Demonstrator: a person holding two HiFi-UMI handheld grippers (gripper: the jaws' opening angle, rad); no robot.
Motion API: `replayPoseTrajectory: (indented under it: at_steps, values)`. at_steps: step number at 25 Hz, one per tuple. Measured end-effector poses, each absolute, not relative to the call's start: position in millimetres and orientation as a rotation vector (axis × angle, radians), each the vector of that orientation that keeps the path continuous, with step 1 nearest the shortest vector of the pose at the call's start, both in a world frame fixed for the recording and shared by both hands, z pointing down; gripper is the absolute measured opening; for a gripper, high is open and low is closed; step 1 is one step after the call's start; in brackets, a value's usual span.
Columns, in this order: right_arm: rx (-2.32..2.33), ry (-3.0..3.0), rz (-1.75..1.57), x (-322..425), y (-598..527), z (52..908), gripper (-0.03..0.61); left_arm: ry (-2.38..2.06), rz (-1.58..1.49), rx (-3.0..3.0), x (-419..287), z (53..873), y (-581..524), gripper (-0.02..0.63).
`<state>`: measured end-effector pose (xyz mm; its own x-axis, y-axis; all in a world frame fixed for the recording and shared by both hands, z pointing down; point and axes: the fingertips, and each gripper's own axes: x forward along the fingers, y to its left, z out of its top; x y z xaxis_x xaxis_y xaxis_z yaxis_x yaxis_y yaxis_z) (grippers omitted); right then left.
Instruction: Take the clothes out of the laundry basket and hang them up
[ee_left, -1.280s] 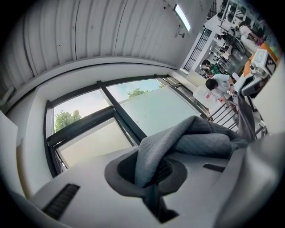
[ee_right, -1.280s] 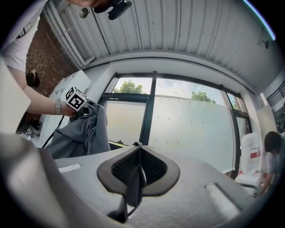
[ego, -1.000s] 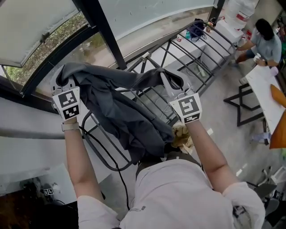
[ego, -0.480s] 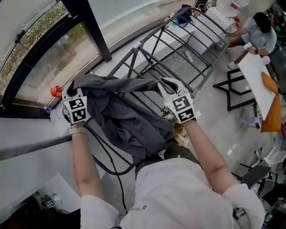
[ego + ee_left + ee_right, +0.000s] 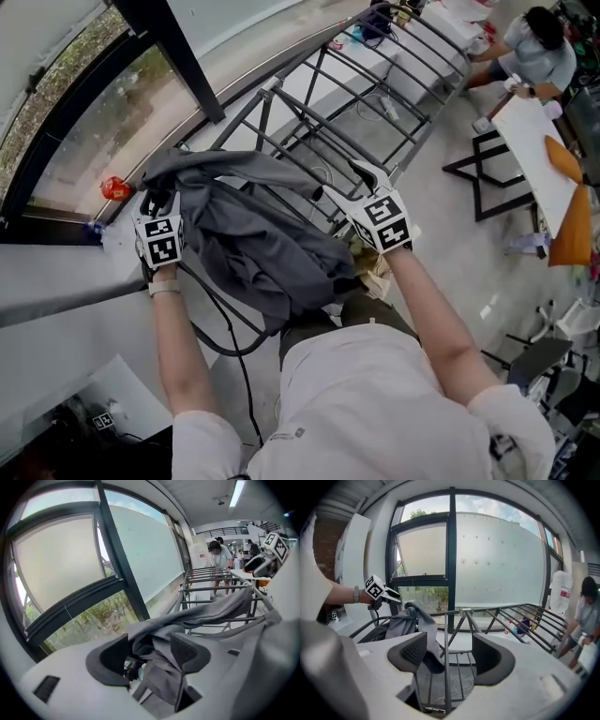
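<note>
A dark-framed window (image 5: 94, 141) is seen at the left, with a small red object (image 5: 113, 187) by its lower frame. The left gripper (image 5: 157, 199) is held just beside it. Its jaws are opening, wide apart, and a fold of the grey garment (image 5: 253, 234) lies loose between them. The garment is draped over the near end of a metal rack (image 5: 375, 89), which is stood on a pale grey floor (image 5: 450, 244). At the garment's other end the right gripper (image 5: 364, 176) is held, its jaws opening wide, with a rack bar and a cloth edge between them, unpressed. Farther right, a white table (image 5: 539, 164) and a person (image 5: 530, 52) are seen.
</note>
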<state>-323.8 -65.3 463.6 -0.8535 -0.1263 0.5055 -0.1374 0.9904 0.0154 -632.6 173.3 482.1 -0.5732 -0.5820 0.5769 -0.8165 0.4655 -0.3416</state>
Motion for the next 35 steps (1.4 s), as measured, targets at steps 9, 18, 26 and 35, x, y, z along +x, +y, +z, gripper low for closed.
replayPoseTrajectory:
  at_steps: [9, 18, 26, 35]
  values:
    - [0.269, -2.691, 0.054, -207, -98, 458, 0.282, -2.318, 0.843, 1.247, -500, 477, 158, 0.267]
    - [0.323, -2.556, 0.174, -61, -134, 553, 0.282, -2.306, 0.732, 1.357, -337, 483, 116, 0.267]
    - [0.257, -2.378, 0.291, 30, -135, 682, 0.282, -2.185, 0.720, 1.344, -217, 530, 112, 0.267]
    - [0.154, -2.139, 0.456, 88, -127, 845, 0.282, -2.237, 0.673, 1.186, -157, 573, 126, 0.270]
